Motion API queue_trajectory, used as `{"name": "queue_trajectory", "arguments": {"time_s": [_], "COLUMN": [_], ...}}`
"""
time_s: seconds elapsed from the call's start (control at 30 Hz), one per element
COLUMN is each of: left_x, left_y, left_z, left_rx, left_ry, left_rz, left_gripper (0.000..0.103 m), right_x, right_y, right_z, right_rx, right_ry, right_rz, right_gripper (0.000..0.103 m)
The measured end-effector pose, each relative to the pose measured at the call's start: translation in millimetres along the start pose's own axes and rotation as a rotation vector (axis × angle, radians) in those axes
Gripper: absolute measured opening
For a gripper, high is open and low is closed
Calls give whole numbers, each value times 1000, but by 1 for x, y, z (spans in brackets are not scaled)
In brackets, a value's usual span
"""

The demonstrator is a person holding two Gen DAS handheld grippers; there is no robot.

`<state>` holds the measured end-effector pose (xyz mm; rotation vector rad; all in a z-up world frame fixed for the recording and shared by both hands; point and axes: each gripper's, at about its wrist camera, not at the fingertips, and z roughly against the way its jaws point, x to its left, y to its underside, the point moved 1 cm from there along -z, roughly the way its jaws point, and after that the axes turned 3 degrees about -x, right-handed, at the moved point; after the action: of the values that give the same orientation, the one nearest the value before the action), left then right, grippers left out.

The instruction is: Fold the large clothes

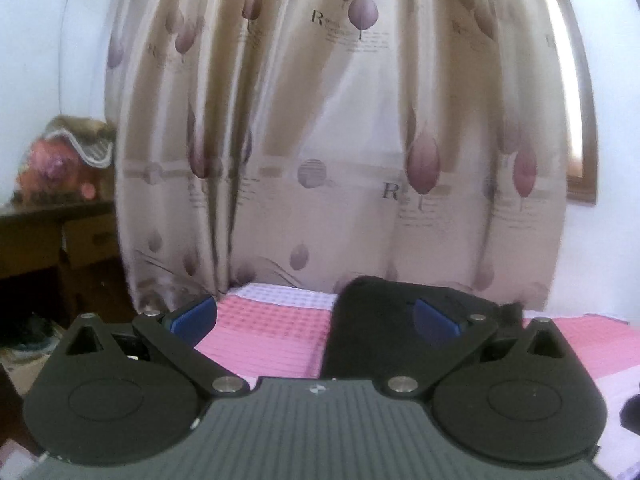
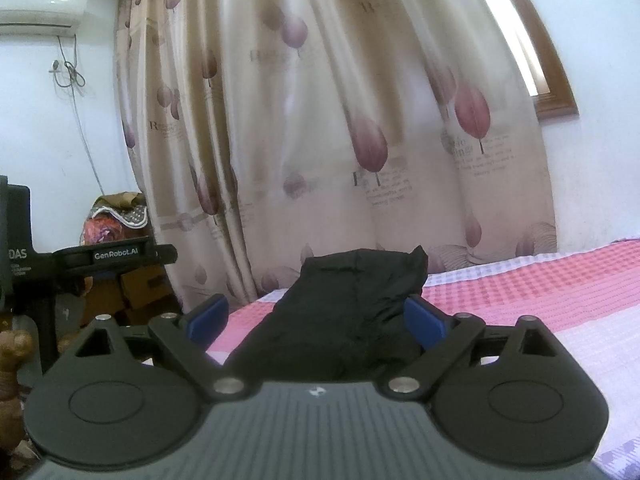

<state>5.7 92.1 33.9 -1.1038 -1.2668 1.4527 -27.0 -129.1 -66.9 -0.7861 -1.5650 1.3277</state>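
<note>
Black garment is sitting in a long, already fairly narrow bundle on the pink-and-white checked bedspread, running away toward the leaf-print curtain. I'm counting one piece of clothing, one bed cover, one curtain and two grippers, that's it.

Both tongs are standing wide with nothing in them: the right gripper is hovering level over the near end of the cloth, blue pads either side and not pressing on it, and the left gripper is gaping too, with the dark fabric lying ahead under its right-hand pad.

Handling-wise I'm guessing it's light, floppy and a bit slick, so it's probably going to sag and slide rather than hold a crease. I'd be pinching it at the near edge corners, one gripper each, through all the layers.
</note>
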Motion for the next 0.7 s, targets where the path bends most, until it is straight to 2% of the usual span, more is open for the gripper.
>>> {"name": "queue_trajectory", "arguments": {"time_s": [0.27, 0.7], "left_x": [-6, -12], "left_y": [17, 39], "left_z": [-2, -4], "left_rx": [43, 51], "left_ry": [37, 74], "left_rz": [-7, -28], "left_gripper": [103, 103], "right_x": [10, 15], "right_y": [9, 19], "right_z": [-3, -7], "right_rx": [15, 58], "right_ry": [54, 86], "right_rz": [48, 61], "right_gripper": [98, 98]}}
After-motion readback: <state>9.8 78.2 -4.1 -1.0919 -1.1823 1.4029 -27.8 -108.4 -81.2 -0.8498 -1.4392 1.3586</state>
